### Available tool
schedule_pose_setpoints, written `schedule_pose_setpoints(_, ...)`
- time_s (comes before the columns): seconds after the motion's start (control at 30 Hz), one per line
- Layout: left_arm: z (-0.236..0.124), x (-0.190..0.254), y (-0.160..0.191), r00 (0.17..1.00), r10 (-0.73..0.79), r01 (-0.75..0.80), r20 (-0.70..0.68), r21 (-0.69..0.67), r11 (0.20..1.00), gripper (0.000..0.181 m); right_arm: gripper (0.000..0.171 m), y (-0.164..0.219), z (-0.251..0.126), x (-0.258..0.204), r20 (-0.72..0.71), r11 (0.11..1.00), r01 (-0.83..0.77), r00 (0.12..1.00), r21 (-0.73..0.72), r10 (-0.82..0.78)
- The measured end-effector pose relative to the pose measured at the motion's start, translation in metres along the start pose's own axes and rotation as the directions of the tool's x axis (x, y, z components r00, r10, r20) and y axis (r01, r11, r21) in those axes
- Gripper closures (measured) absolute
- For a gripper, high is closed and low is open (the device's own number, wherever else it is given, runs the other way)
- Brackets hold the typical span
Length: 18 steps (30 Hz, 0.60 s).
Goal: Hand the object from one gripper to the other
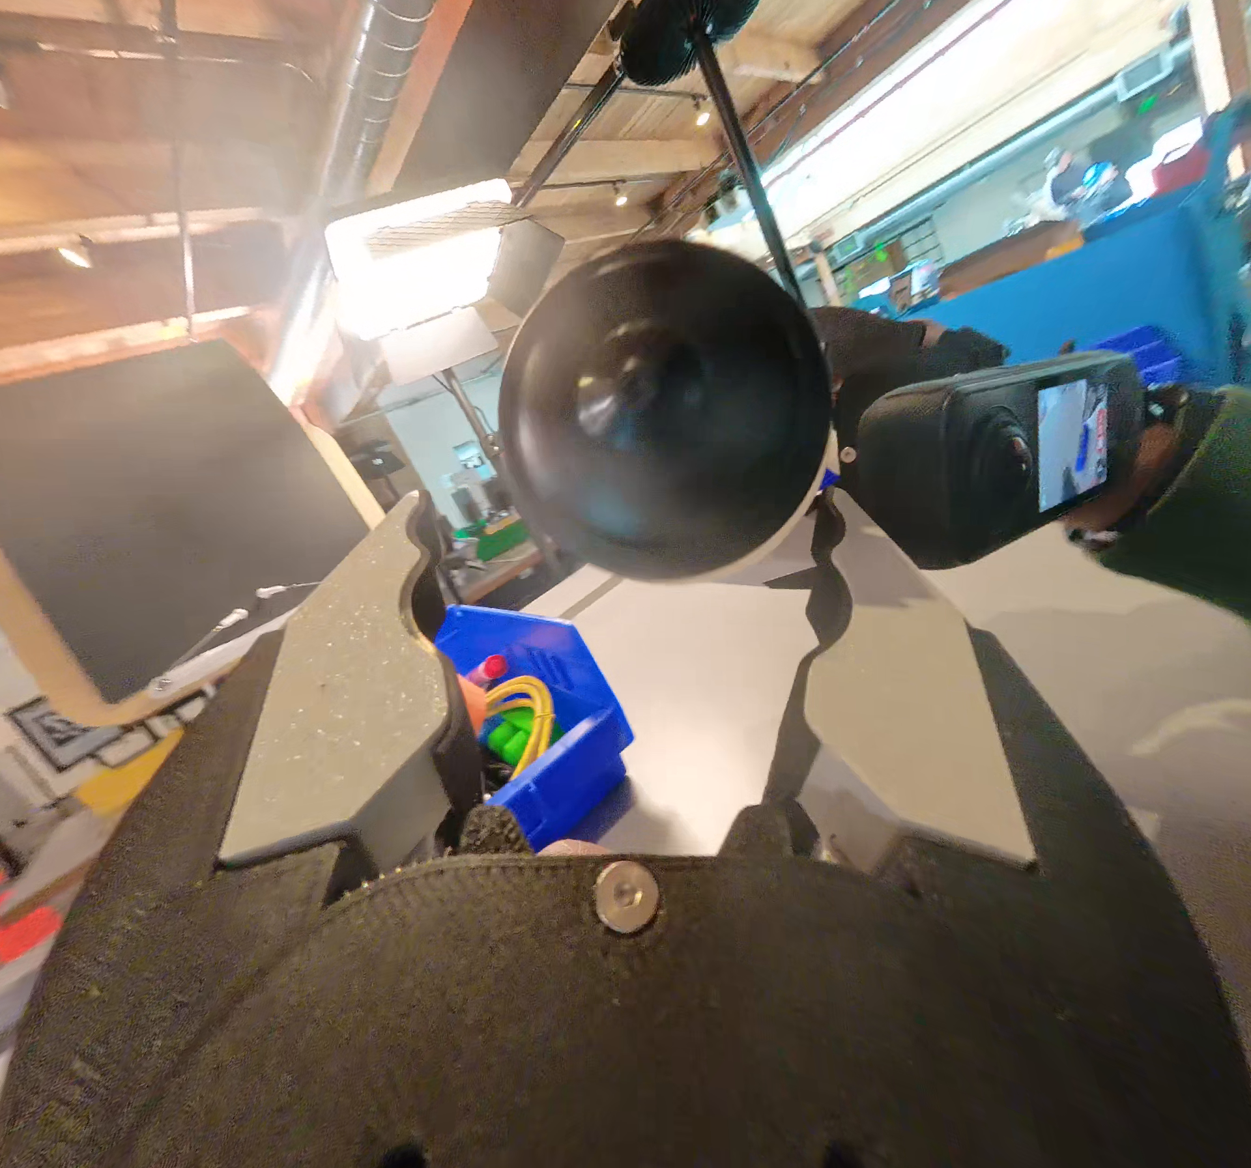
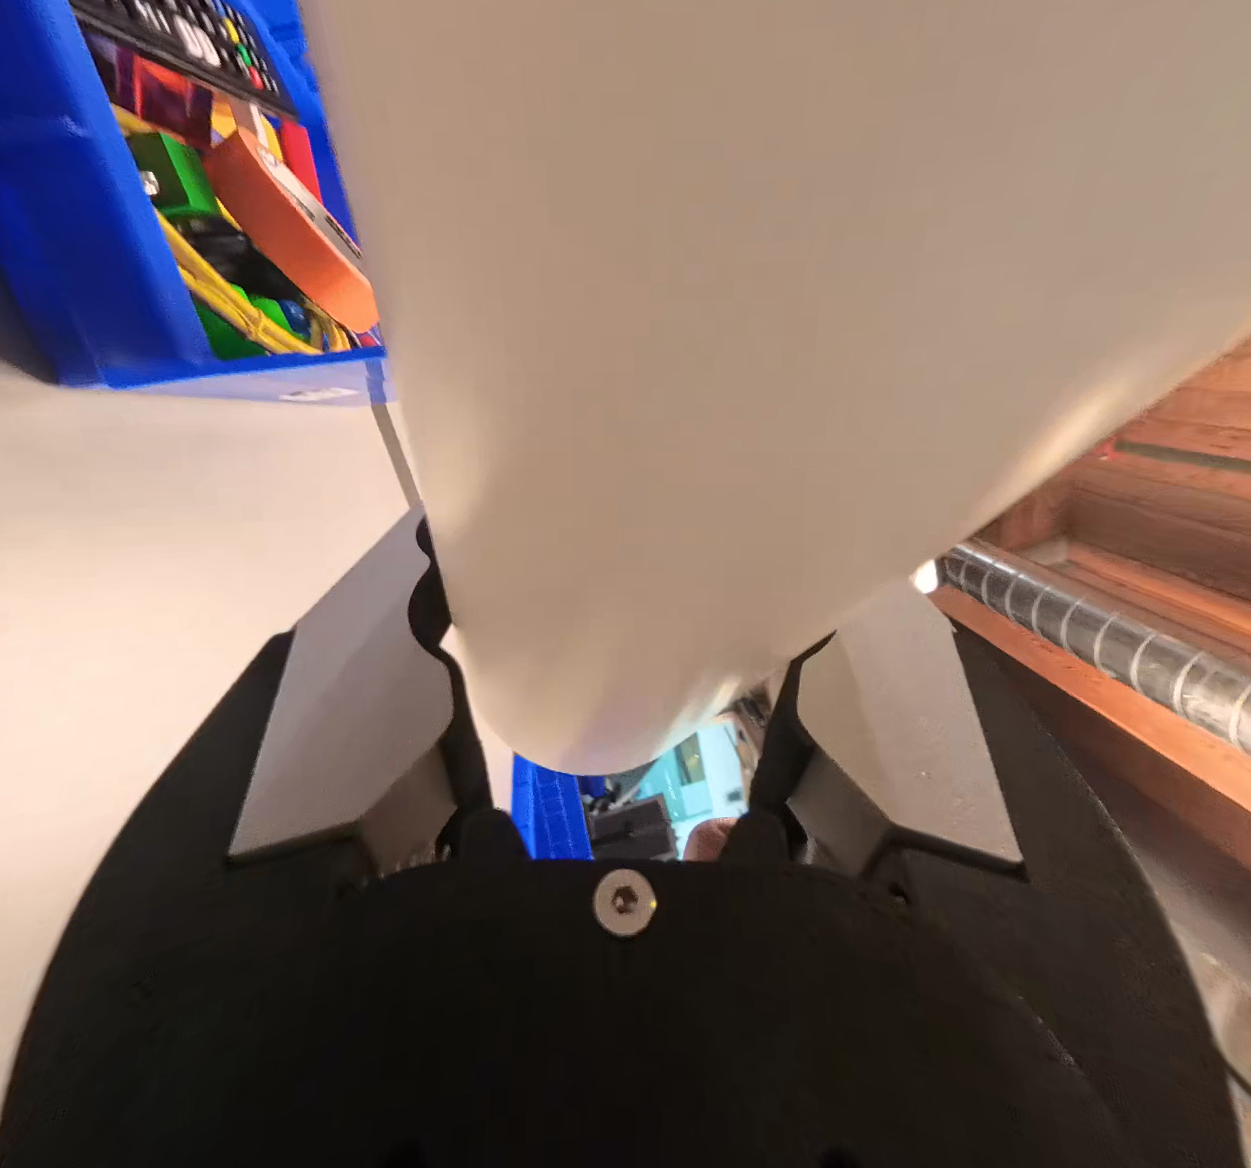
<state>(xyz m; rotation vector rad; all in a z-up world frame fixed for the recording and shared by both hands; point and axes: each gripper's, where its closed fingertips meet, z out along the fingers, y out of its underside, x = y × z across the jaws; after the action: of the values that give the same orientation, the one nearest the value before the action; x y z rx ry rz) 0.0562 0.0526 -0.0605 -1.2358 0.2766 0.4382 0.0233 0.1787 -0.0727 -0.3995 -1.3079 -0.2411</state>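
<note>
I find my right gripper clamped on the white cup's base, presenting its dark mouth to my wide-open, empty left gripper.

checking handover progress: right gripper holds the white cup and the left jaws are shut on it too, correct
Not quite. The left wrist view shows the left gripper with jaws wide open, not shut on the white cup. The right gripper does hold it.

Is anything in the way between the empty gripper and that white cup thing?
Nothing visible is. The white cup is clamped in the right gripper, and its dark opening faces the open left gripper with only air between. The blue bin sits lower, on the table.
</note>
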Motion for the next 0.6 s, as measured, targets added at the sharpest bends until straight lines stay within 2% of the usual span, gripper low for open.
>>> schedule_pose_setpoints(0.17,0.0,0.0,0.0,0.994,0.101,-0.101,0.049,-0.009,0.995,0.071,0.064,0.008,0.002,-0.004,-0.001,0.998,0.061,0.998,-0.021,-0.061)
schedule_pose_setpoints(0.3,0.002,0.004,0.004,0.991,0.126,-0.125,0.033,-0.028,0.992,0.069,0.064,0.0,-0.001,-0.012,0.035,0.993,0.111,0.993,0.034,-0.112)
schedule_pose_setpoints(0.43,0.006,0.018,0.014,0.975,0.222,-0.222,-0.004,-0.073,0.972,0.071,0.064,-0.014,-0.009,-0.028,0.096,0.977,0.166,0.979,0.134,-0.18)
schedule_pose_setpoints(0.47,0.007,0.018,0.017,0.969,0.249,-0.247,0.009,-0.091,0.965,0.066,0.064,-0.015,-0.009,-0.029,0.098,0.977,0.17,0.978,0.131,-0.184)
schedule_pose_setpoints(0.6,0.007,0.013,0.024,0.963,0.269,-0.265,0.01,-0.137,0.954,0.067,0.065,-0.014,-0.008,-0.027,0.086,0.979,0.16,0.981,0.127,-0.172)
